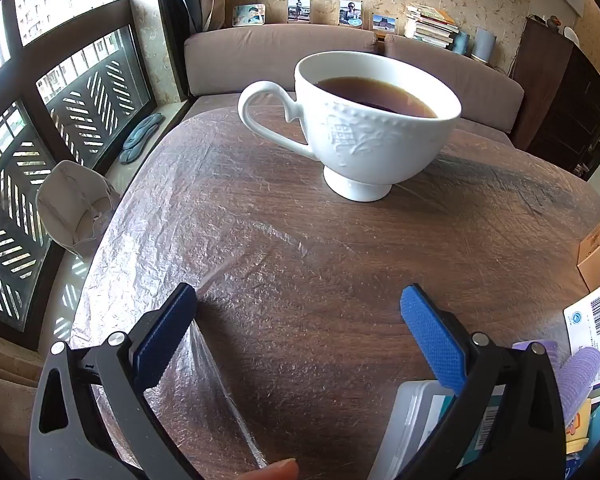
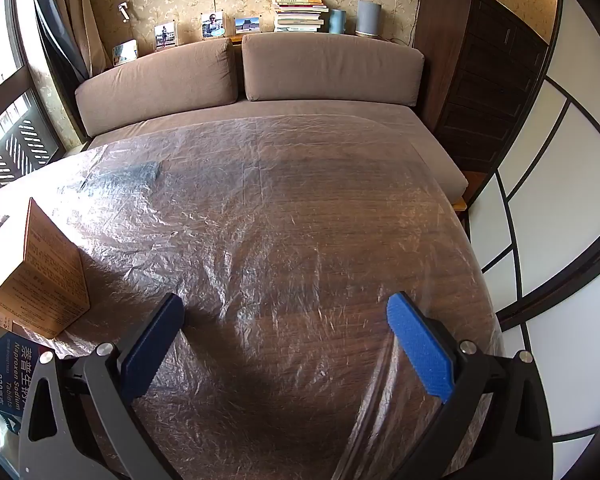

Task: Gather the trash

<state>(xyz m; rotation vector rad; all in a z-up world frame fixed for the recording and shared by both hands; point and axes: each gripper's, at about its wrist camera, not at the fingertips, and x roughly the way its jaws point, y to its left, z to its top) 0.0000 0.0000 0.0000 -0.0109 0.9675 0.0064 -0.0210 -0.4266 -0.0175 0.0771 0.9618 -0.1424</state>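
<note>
left gripper (image 1: 298,322): jaws spread wide, nothing between them, hovering over bare table (image 1: 340,260) short of the cup (image 1: 364,120).
right gripper (image 2: 284,334): also spread wide and empty, angled down at the plastic-covered tabletop.
progress: I judge it at the start. Nothing is picked up and I see no bin or bag.
trash candidates: brown box (image 2: 40,272) to the left of my right gripper; blue pill box (image 2: 8,376) just below it at the frame edge; a clutter of packets (image 1: 592,328) and a clear case (image 1: 416,420) at the right of the left view.
not trash, I'd guess: the cup, full of dark liquid and standing upright.
off-table: a crumpled white item (image 1: 74,204) by the window; I can't tell what it is.
left to do: all of it. Choose an item, grasp it, find somewhere to put it.
</note>
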